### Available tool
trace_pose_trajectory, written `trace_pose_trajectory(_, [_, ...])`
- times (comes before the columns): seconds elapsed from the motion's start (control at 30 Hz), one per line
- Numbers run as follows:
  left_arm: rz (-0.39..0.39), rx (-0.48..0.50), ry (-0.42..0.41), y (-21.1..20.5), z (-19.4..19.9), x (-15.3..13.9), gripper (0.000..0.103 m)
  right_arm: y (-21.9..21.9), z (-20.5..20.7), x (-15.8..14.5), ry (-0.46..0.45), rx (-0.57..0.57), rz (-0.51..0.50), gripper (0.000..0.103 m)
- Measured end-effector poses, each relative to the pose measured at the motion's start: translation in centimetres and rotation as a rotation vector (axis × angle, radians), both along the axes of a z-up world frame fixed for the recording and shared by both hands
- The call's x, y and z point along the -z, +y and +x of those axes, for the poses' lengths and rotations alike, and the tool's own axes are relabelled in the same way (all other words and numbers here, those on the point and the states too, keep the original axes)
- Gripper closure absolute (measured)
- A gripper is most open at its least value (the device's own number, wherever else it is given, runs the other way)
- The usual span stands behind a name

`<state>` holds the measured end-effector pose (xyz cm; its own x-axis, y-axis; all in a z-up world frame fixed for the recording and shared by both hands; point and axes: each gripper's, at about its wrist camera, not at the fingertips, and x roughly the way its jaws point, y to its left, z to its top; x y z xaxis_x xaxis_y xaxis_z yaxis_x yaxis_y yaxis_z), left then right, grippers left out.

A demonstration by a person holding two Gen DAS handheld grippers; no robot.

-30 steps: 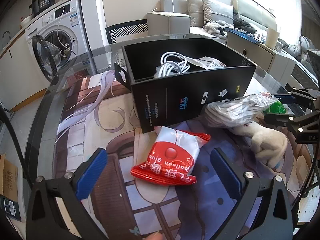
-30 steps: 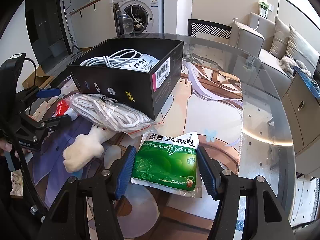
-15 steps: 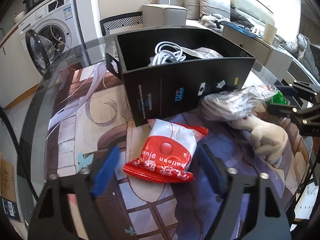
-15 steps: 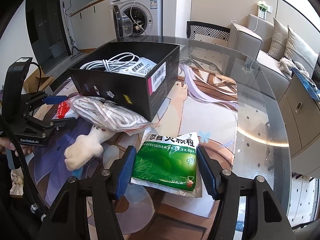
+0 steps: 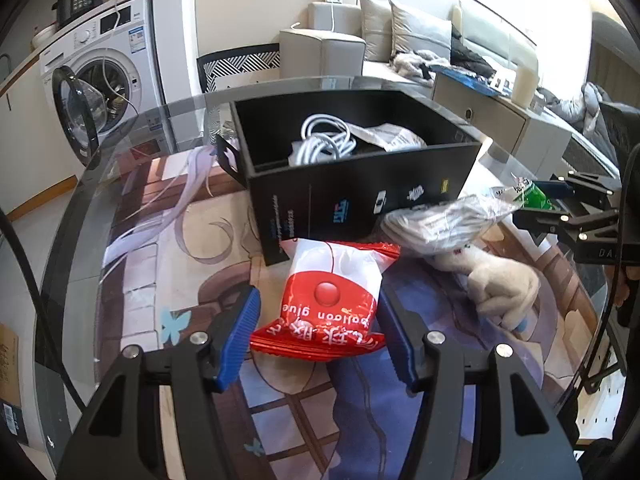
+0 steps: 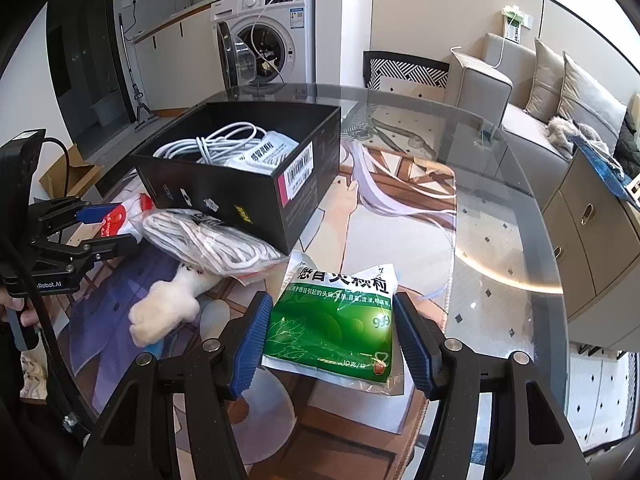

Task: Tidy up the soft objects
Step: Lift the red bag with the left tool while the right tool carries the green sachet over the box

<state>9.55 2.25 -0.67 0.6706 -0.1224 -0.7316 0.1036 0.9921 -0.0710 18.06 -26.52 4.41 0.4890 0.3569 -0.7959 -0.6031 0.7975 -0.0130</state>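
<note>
Red pouch (image 5: pixel 334 300) flat on desk (image 5: pixel 132 216), just in front of black box (image 5: pixel 360 200), between spread fingers of left gripper (image 5: pixel 318 338). Green pouch (image 6: pixel 336 320) on desk by box corner, between spread right gripper (image 6: pixel 332 344) fingers. Bagged white rope (image 6: pixel 208 242) leans on box; plush toy (image 6: pixel 166 312) beside it.

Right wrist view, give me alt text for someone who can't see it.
The open right hand-held gripper straddles a green medicine sachet lying on a glass table. Behind it sit a black box holding white cables, a bagged rope and a plush toy.
</note>
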Motion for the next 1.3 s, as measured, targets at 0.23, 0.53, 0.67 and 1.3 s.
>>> trace_pose_trajectory(0.23, [-0.025,-0.024,-0.043,0.7,-0.6,-1.5,0.044,0.0,-0.5,-1.5,-0.039,-0.007,0.032,0.041])
trace_pose_trajectory(0.53, [-0.040,-0.075,-0.096,1.7,-0.7,-3.4,0.044,0.2,-1.4,-3.6,-0.083,-0.023,0.087,0.041])
trace_pose_trajectory(0.67, [-0.053,-0.089,-0.115,2.1,-0.5,-4.2,0.044,0.5,-1.6,-4.2,-0.097,-0.027,0.113,0.041])
trace_pose_trajectory(1.3, [-0.062,-0.115,-0.157,2.4,2.4,-6.4,0.044,3.9,-0.4,-6.4,-0.149,-0.099,0.176,0.041])
